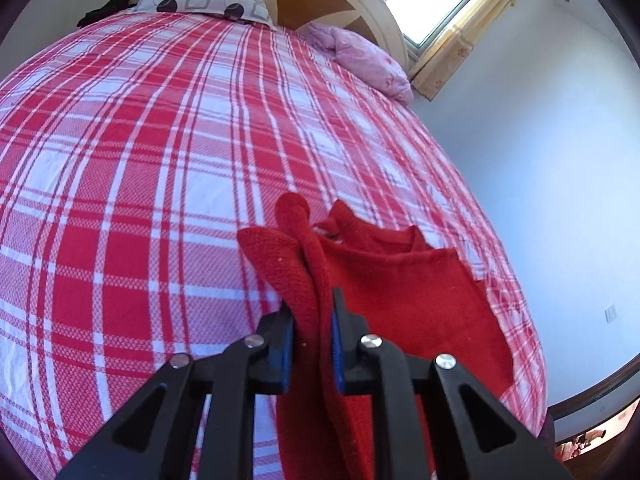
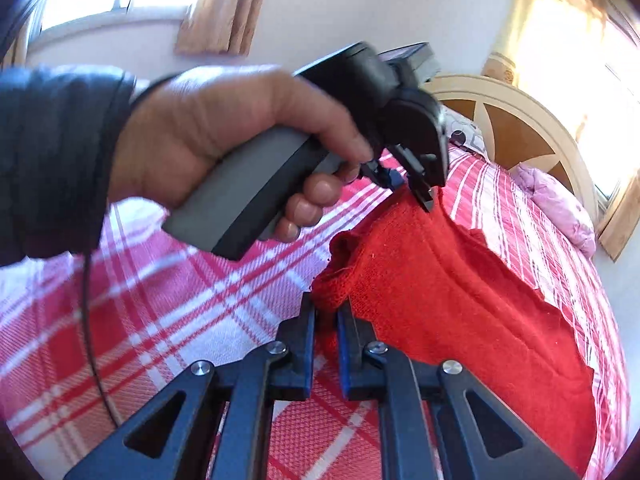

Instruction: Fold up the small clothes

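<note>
while both of your tools have the red knit garment [image 1: 404, 292] lifted at one edge, treat this as the carry-over part of a fold and keep the two grips level with each other. your left gripper [image 1: 312, 320] is pinching a bunched roll of the knit between its blue pads, with the fabric standing up past the fingertips and more hanging below; in the right wrist view that same tool, in your left hand [image 2: 224, 136], bites the garment's upper edge. your right gripper [image 2: 326, 312] is nearly pressed together on a frayed corner of the knit, though only a thin bit of cloth sits between the pads, so i'd judge that hold the weaker one; ease it no looser. the garment lies partly draped on the plaid bedsheet [image 1: 140, 168], near the bed's right side and well apart from the patterned pillow [image 1: 200, 0] and the pink pillow [image 1: 360, 56] by the headboard. its held edge runs between your two tools, and the rest of the cloth falls away from that edge down onto the sheet; which end is neck or hem i can't tell for sure. move both tools together across the cloth, keep the edge taut but not stretched, and lay it down square before letting go.
</note>
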`<move>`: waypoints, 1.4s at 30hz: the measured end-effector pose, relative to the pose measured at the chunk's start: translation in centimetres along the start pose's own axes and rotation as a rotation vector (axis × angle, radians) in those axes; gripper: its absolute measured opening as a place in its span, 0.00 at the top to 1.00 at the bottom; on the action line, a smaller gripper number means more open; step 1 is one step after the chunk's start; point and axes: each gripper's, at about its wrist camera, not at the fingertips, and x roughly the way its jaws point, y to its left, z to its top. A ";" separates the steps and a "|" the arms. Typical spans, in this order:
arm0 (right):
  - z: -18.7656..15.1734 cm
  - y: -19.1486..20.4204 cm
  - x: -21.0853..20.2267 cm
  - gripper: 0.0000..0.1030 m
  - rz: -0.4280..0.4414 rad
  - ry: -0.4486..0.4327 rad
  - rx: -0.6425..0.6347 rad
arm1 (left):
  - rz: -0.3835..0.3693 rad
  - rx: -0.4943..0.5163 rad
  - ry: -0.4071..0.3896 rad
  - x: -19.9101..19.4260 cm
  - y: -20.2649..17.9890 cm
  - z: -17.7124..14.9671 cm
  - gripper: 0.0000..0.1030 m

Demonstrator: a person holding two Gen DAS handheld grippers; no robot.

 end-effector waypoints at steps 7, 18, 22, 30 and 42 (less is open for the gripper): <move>-0.2 -5.6 -3.4 0.92 0.028 -0.054 0.158 | -0.075 -0.033 -0.052 -0.4 -2.9 1.3 0.85; -4.0 -14.9 -8.3 0.92 0.011 -0.087 0.379 | -0.134 0.074 -0.047 2.5 -12.5 2.7 0.85; -6.1 -18.0 -10.1 0.92 -0.001 -0.088 0.438 | -0.147 0.148 -0.016 5.0 -16.7 2.6 0.85; -11.4 -23.5 -11.4 0.92 -0.025 -0.041 0.581 | -0.166 0.207 0.069 11.0 -21.6 1.2 0.85; -18.8 -27.7 -10.2 0.92 0.095 0.078 0.773 | -0.079 0.344 0.190 17.7 -27.0 -1.8 0.82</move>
